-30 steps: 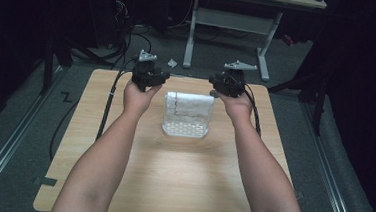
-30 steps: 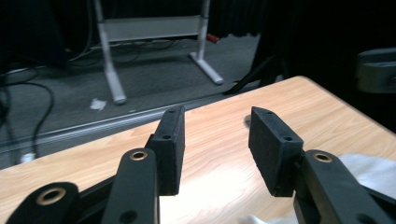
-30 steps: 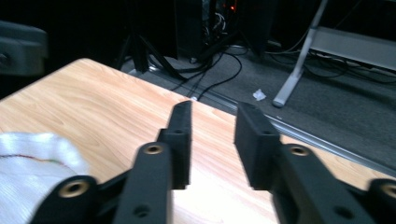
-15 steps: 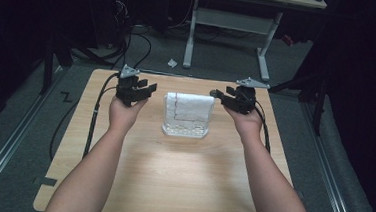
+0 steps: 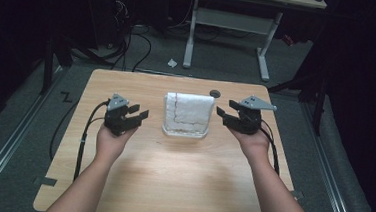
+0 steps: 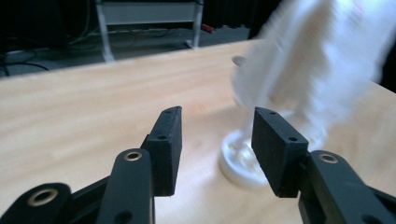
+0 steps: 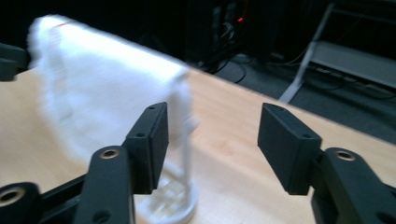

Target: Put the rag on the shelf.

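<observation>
— What's on the counter (image 5: 170,185)?

— A white towel (image 5: 188,110) draped over a clear rack (image 5: 185,132), standing upright near the middle, toward the far side. A thin red line runs down the cloth's left part.

— And the hands?

— The left gripper (image 5: 134,115) is to the left of the towel, its jaws spread and pointing at it, apart from the cloth. The right gripper (image 5: 224,111) mirrors it on the other side — jaws parted, just beside the towel's edge, with a grey plate on top.

— Anything else?

— A small round hole (image 5: 215,93) in the counter behind the towel, and a white desk frame (image 5: 229,28) on the floor beyond.
</observation>
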